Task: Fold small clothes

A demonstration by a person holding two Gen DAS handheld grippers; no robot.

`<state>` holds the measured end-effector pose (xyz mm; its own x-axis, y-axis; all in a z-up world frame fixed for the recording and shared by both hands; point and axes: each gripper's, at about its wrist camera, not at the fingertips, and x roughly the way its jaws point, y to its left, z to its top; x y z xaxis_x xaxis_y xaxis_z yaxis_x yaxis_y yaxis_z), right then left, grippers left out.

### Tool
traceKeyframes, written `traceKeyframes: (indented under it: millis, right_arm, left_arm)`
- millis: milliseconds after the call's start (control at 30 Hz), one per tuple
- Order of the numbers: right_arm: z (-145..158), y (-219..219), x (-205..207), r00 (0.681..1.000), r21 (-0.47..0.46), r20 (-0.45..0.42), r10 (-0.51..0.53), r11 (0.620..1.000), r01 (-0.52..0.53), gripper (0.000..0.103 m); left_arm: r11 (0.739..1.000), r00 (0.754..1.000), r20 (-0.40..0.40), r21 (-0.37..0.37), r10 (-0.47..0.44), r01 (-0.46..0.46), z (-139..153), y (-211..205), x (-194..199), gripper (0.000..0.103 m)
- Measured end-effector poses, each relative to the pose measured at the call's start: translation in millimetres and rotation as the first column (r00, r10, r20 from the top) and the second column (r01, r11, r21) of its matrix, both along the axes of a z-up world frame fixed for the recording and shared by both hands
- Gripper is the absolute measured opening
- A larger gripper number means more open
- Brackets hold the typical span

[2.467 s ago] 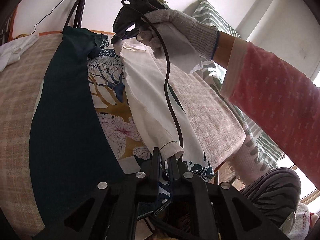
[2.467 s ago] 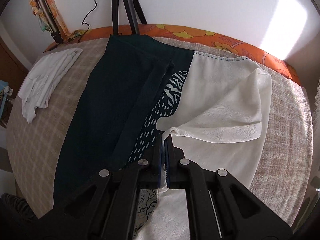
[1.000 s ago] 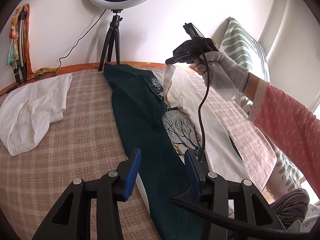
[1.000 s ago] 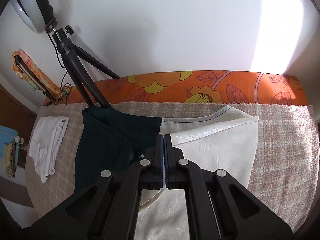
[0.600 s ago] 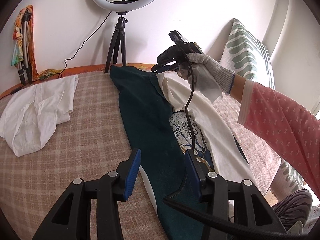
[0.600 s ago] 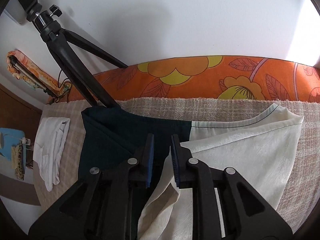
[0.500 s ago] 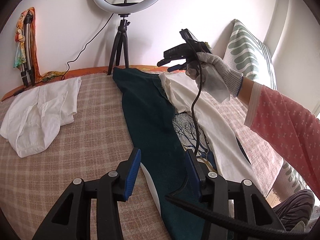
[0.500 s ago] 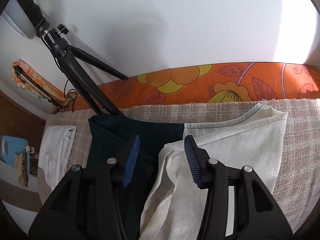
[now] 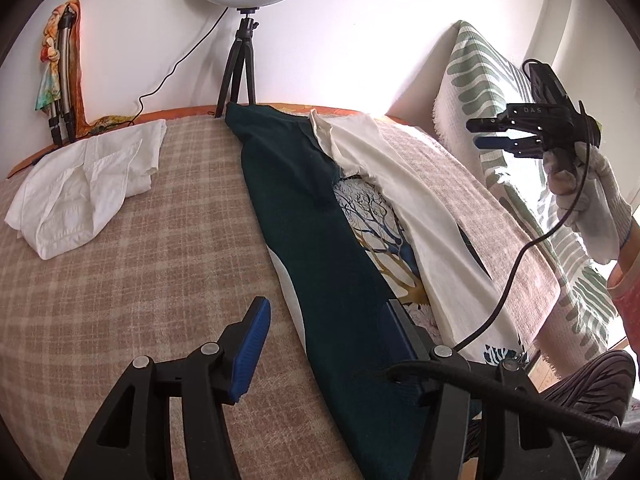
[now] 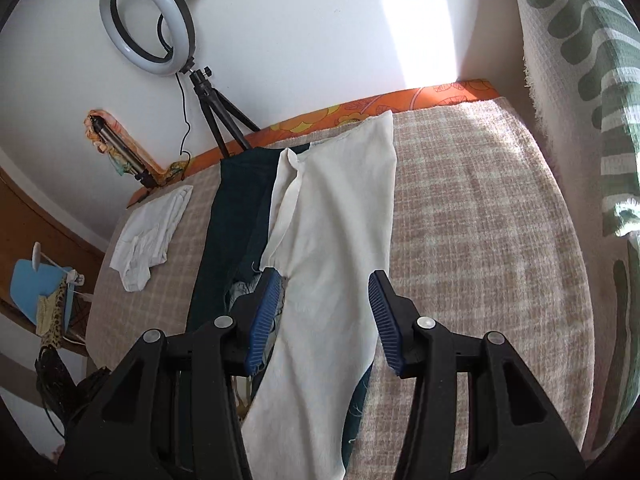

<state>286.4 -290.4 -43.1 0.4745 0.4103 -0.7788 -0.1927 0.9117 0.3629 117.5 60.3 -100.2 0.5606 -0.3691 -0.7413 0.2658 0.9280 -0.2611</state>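
The left gripper was spreading wider, nothing between its jaws, above the dark green cloth's edge. The right gripper hung spread and empty over the cream cloth; bare checked blanket lay beside.

bedcover: I'm seeing coarse, matt plaid weave
dark garment: I'm reading it as matt cloth
cream garment: I'm seeing soft, faintly textured cloth
gripper pads: I'm seeing ribbed blue
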Motion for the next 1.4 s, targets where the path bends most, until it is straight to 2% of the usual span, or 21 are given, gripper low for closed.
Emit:
traceKeyframes:
  millis: [233,400,467,533,633,767,900,967,1000,1033,1067,1100,1133,1267,1400]
  right_arm:
    - [-47,-11,-137,0.994,-0.016,-0.108,-0.004,1.0,0.002,0.049]
    - [-70,0,-196,0.992,-0.076,-0.121,-0.023,0.997,0.014,0.049]
    - [-77,6,-209,0.991,-0.066,-0.134,-0.005,0.998,-0.003,0.049]
    - [-83,11,-217,0.99,-0.07,-0.144,-0.005,0.998,-0.006,0.049]
    - [-85,13,-226,0.994,-0.09,-0.114,-0.004,0.996,-0.006,0.049]
    - [-76,22,-241,0.99,-0.114,-0.004,0.141,0.984,-0.14,0.049]
    - [-82,32,-236,0.966,-0.15,-0.018,0.258,0.955,-0.258,0.049]
    - [-89,41,-236,0.954,-0.206,-0.024,0.298,0.933,-0.296,0.049]
    - [-93,45,-236,0.952,-0.247,-0.029,0.306,0.92,-0.303,0.049]
    - [-97,47,-236,0.951,-0.284,-0.033,0.308,0.909,-0.304,0.042]
    - [-101,48,-236,0.949,-0.3,-0.039,0.313,0.902,-0.309,0.035]
    - [-103,48,-236,0.949,-0.312,-0.048,0.311,0.898,-0.31,0.018]
    - [-104,49,-239,0.95,-0.331,-0.045,0.309,0.893,-0.306,0.009]
    - [-91,46,-248,0.948,-0.342,-0.009,0.318,0.89,-0.302,0.005]
    - [-63,32,-254,0.966,-0.311,0.045,0.253,0.923,-0.227,0.004]
  left_arm:
    - [0.997,0.992,-0.129,-0.076,-0.009,-0.001,-30,1,-46,0.06]
    - [0.993,0.982,-0.187,-0.121,-0.011,-0.012,-47,-5,-67,0.06]
    - [0.989,0.978,-0.209,-0.143,-0.009,-0.021,-52,-6,-72,0.06]
    - [0.989,0.98,-0.198,-0.144,0.003,-0.032,-53,-7,-75,0.06]
    - [0.982,0.978,-0.206,-0.181,0.012,-0.05,-53,-6,-75,0.058]
    - [0.983,0.979,-0.202,-0.179,-0.003,-0.034,-55,-9,-77,0.049]
    - [0.987,0.982,-0.189,-0.161,-0.014,-0.017,-54,-11,-77,0.044]
    - [0.985,0.98,-0.2,-0.17,-0.019,-0.016,-57,-12,-75,0.032]
    - [0.984,0.98,-0.2,-0.175,-0.019,-0.016,-58,-12,-75,0.032]
    - [0.984,0.981,-0.194,-0.175,-0.015,-0.019,-59,-12,-75,0.029]
    - [0.985,0.981,-0.193,-0.174,-0.014,-0.02,-59,-12,-75,0.018]
    - [0.983,0.98,-0.197,-0.18,-0.016,-0.021,-60,-12,-74,0.011]
    - [0.981,0.979,-0.201,-0.193,-0.017,-0.023,-61,-11,-74,0.004]
    - [0.976,0.984,-0.177,-0.215,-0.003,-0.036,-54,-4,-74,0.0]
    - [0.966,0.989,-0.15,-0.253,0.015,-0.053,-35,9,-76,0.0]
